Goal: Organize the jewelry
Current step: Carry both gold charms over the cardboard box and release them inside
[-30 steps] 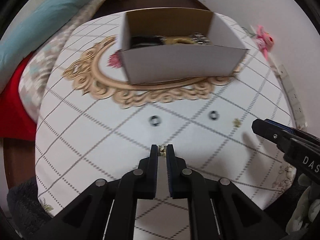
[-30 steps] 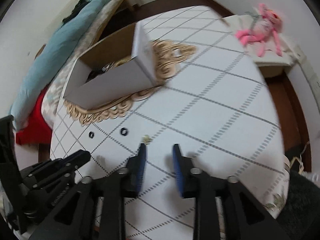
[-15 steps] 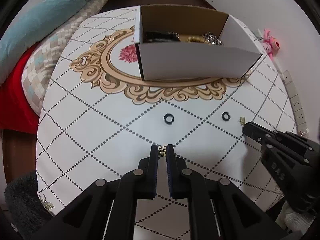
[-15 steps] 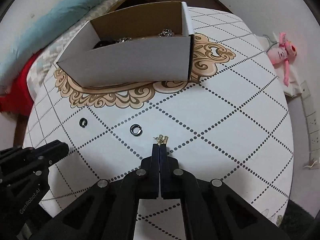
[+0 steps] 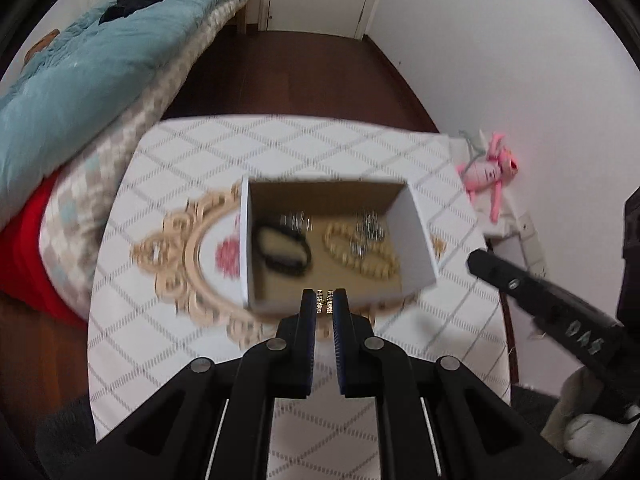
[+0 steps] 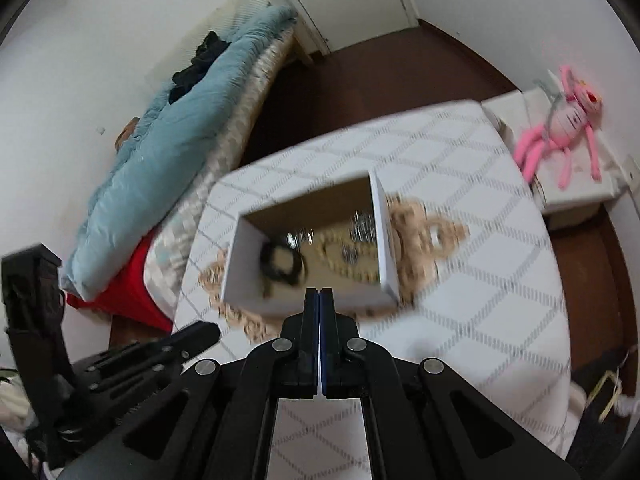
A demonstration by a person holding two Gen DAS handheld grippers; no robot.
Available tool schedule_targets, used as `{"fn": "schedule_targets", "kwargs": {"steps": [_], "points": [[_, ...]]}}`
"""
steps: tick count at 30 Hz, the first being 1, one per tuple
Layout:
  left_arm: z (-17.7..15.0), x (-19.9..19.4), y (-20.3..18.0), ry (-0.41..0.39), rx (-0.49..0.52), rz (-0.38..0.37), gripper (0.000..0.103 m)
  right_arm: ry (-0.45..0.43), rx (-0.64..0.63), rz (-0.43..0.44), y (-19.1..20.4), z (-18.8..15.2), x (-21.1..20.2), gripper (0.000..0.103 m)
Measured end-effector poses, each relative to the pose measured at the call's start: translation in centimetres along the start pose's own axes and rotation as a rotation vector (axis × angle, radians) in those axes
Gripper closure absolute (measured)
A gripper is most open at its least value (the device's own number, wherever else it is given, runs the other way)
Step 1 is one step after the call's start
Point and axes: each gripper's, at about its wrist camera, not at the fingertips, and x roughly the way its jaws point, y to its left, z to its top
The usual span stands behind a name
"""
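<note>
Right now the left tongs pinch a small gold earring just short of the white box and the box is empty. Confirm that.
Not empty. In the left wrist view the white box holds a black bracelet and a beaded bracelet. The left tongs do pinch the small gold earring.

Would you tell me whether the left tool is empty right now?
No, the left tool pinches a small gold earring between its tips, just before the box.

My two wrist cameras look steeply down from above, both sharing the open box [image 5: 416,236] [image 6: 384,236] and table [image 5: 132,360] [image 6: 500,300].
</note>
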Motion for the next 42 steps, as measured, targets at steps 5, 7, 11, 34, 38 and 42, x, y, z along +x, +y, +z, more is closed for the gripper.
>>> {"fn": "schedule_targets", "kwargs": {"steps": [5, 7, 11, 34, 38, 42], "points": [[1.1, -0.1, 1.3, -0.024, -0.018, 0.032, 0.097, 0.084, -0.019, -0.002, 0.3, 1.6, 1.8, 0.102], [-0.1, 0.2, 1.6, -0.008, -0.035, 0.035, 0.097, 0.12, -0.003, -0.019, -0.2, 0.1, 2.4, 0.101], [-3.9, 1.4, 2.2, 0.045, -0.055, 0.048, 0.097, 0.171, 0.045, -0.036, -1.6, -4.3, 3.4, 0.066], [-9.7, 4.6, 4.0, 0.164, -0.075, 0.085, 0.097, 0.193, 0.004, -0.199, -2.3, -10.5, 8.3, 0.103], [-9.5, 4.8, 3.6, 0.163, -0.07, 0.081, 0.097, 0.169, 0.036, -0.169, -3.1, -10.0, 7.5, 0.097], [-9.4, 5.0, 3.3, 0.166, -0.067, 0.077, 0.097, 0.173, -0.005, -0.178, -2.6, -9.5, 8.1, 0.09]]}}
